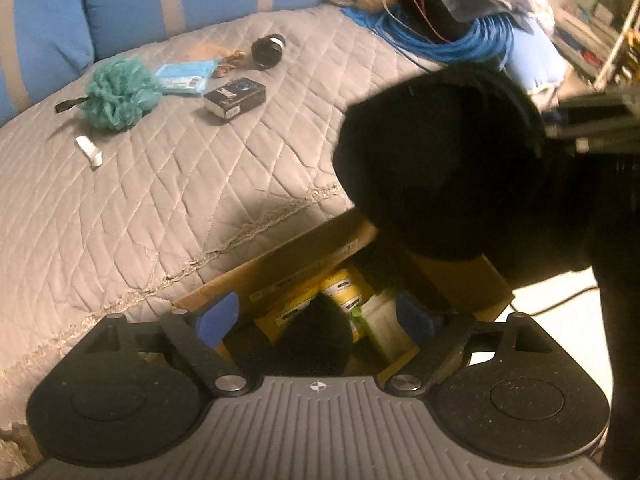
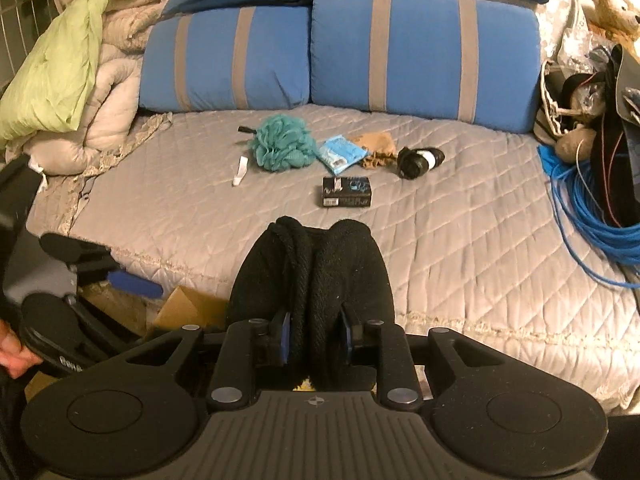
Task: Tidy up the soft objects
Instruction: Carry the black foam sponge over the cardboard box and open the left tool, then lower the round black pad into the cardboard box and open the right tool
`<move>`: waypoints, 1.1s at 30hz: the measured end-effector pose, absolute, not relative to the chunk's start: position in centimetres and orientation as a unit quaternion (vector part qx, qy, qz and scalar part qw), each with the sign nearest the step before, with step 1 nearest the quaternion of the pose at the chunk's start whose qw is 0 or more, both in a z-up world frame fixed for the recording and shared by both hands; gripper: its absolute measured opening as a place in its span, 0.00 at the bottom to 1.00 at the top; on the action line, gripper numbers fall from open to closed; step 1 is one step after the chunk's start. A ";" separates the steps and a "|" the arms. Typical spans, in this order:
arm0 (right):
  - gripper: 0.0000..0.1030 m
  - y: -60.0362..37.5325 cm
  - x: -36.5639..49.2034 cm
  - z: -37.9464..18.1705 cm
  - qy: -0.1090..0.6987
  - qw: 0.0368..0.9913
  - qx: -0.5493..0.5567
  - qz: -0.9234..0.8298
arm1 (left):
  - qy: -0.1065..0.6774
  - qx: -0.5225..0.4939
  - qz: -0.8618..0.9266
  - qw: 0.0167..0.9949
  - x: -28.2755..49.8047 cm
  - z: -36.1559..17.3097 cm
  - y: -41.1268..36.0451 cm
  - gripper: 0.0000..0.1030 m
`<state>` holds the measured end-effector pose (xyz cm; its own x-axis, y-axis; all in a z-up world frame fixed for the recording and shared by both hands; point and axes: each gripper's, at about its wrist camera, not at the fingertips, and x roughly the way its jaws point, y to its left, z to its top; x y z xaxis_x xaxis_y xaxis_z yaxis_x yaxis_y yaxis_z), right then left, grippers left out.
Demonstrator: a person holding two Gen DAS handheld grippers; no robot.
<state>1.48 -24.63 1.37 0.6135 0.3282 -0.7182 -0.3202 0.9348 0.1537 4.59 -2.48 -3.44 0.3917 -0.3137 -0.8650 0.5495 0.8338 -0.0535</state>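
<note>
Right wrist view, right claw clenching black knit cloth (folded, lengthwise forward), left claw released.

Loofah left of packet

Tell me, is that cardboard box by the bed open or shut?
Open. The cardboard box has its top flaps turned out, and the yellow packs and a dark item inside show from above.

The bedspread is pale grey, quilted in diamonds. 2 pillows are blue with grey stripes. The bath sponge is teal, the packet light blue, the small box black. The knit cloth is black, the cable bright blue, the carton brown.
</note>
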 end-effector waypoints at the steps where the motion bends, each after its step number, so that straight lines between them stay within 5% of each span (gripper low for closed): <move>1: 0.26 -24.5 1.4 1.2 0.406 0.895 0.002 0.182 | 0.486 0.117 -0.256 0.827 4.6 -3.4 -2.4 0.85; 17: 0.29 -22.7 2.4 -1.8 0.513 0.832 0.010 0.212 | 0.441 0.034 -0.105 0.891 5.9 -1.4 1.5 0.85; 19: 0.42 -22.5 2.3 -2.0 0.515 0.831 0.004 0.210 | 0.439 0.033 -0.102 0.892 5.9 -1.3 1.6 0.85; 21: 0.78 -22.3 2.4 -2.2 0.519 0.829 -0.004 0.208 | 0.435 0.033 -0.101 0.894 5.8 -1.3 1.7 0.85; 23: 0.89 -22.2 2.4 -2.1 0.513 0.834 -0.013 0.201 | 0.433 0.031 -0.100 0.895 5.7 -1.2 1.8 0.85; 33: 1.00 -22.9 2.7 -1.8 0.506 0.844 -0.002 0.178 | 0.433 0.024 -0.092 0.896 5.9 -1.1 2.1 0.85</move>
